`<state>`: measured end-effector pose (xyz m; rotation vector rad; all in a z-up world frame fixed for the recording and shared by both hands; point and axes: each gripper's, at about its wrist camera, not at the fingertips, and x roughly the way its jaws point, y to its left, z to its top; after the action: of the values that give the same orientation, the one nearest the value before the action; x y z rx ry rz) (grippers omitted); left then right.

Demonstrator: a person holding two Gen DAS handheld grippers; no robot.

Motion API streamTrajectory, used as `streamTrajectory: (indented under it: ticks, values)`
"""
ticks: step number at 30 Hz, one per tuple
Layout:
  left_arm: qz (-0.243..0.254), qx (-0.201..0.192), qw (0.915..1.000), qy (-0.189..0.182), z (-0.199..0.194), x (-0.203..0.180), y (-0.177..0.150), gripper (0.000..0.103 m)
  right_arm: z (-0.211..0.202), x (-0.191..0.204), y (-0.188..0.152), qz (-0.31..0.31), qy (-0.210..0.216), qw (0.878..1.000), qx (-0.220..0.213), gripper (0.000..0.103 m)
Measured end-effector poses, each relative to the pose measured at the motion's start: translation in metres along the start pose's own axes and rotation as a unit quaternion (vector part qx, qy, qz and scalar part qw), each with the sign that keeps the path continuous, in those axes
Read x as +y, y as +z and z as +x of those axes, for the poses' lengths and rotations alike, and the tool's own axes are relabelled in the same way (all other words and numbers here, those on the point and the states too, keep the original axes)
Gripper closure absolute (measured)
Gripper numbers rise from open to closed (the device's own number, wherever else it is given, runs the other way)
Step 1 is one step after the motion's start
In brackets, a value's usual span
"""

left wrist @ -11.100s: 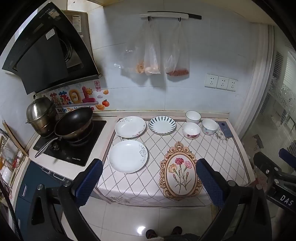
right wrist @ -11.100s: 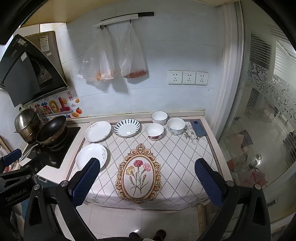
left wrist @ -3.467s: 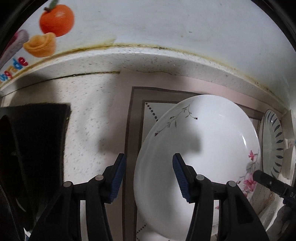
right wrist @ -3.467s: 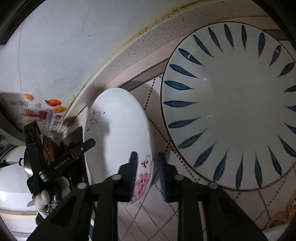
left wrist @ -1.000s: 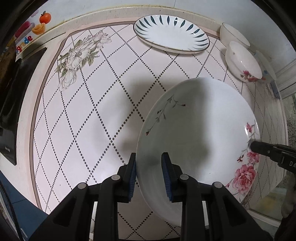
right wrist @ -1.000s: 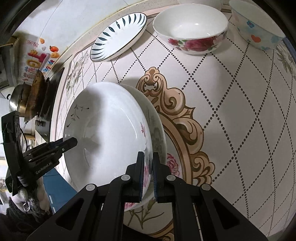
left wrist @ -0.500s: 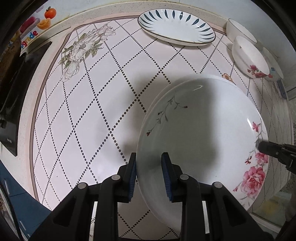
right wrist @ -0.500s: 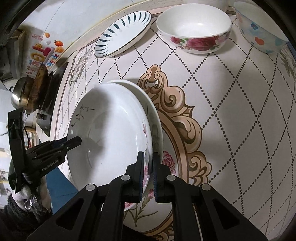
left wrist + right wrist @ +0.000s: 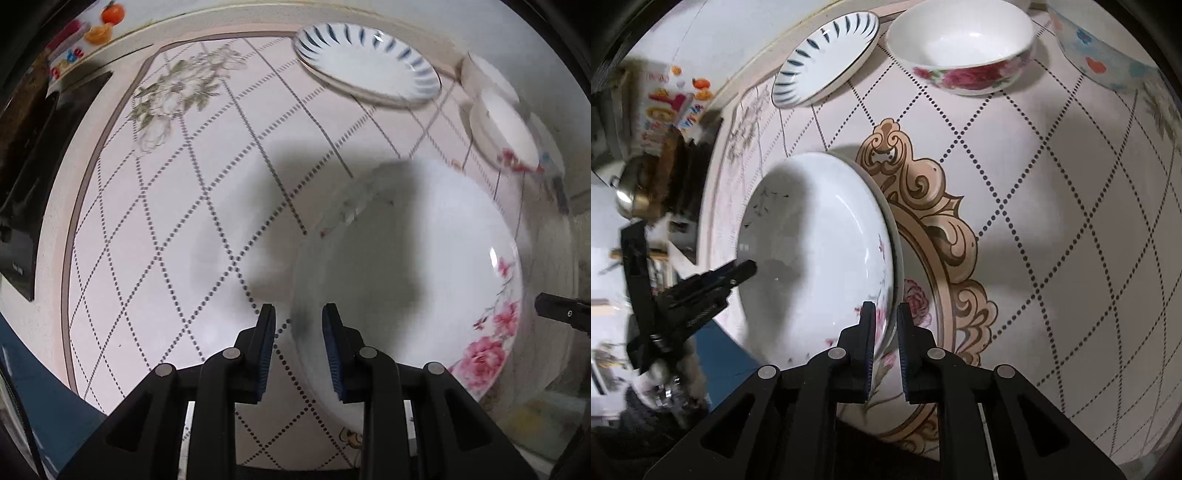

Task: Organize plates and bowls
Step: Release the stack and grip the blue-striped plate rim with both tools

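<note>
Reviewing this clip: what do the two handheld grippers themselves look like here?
Both match: the left gripper and right gripper are matte black, angular two-finger frames with silver pivot screws and blue ribbed pads. The left one carries small white lettering on its side, too blurred to read.

A glossy white glazed ceramic plate with pink roses catches highlights on its smooth surface, set on a matt pink tablecloth printed with dotted diamonds. Behind it, a shiny blue-striped ceramic plate and a glossy rose-patterned ceramic bowl gleam alike. The matt black plastic gripper arms carry ribbed blue pads that look rubbery, with small bright metal pins. At left, a polished metal pot reflects the light.
</note>
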<state>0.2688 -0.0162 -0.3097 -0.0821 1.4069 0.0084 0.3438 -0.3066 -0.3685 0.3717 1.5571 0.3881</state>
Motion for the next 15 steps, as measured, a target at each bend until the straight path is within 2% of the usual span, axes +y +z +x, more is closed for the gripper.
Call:
streamTrajectory:
  ticks: [3, 5, 6, 7, 9, 11, 15]
  values:
    - [-0.011, -0.013, 0.9997, -0.016, -0.017, 0.007, 0.022, 0.079, -0.026, -0.001, 0.010, 0.011, 0.005, 1.000, -0.011, 0.090]
    - [-0.020, -0.025, 0.9990, -0.032, -0.027, 0.011, 0.047, 0.077, -0.052, 0.004, 0.027, 0.013, 0.019, 0.999, -0.036, 0.088]
    - [-0.024, -0.031, 0.9985, -0.038, -0.030, 0.012, 0.066, 0.074, -0.065, 0.009, 0.041, 0.009, 0.026, 0.998, -0.052, 0.081]
    - [-0.027, -0.039, 0.9979, -0.043, -0.031, 0.012, 0.086, 0.074, -0.076, 0.016, 0.058, 0.005, 0.036, 0.997, -0.069, 0.069]
    - [-0.031, -0.051, 0.9974, -0.041, -0.026, 0.013, 0.123, 0.074, -0.088, 0.026, 0.090, 0.002, 0.047, 0.995, -0.093, 0.052]
    - [-0.040, -0.051, 0.9969, -0.045, -0.012, 0.016, 0.157, 0.074, -0.091, 0.039, 0.135, -0.006, 0.046, 0.992, -0.117, 0.051]
    - [-0.065, -0.029, 0.9958, -0.058, 0.024, 0.026, 0.206, 0.074, -0.064, 0.047, 0.212, 0.010, 0.040, 0.993, -0.111, 0.051]
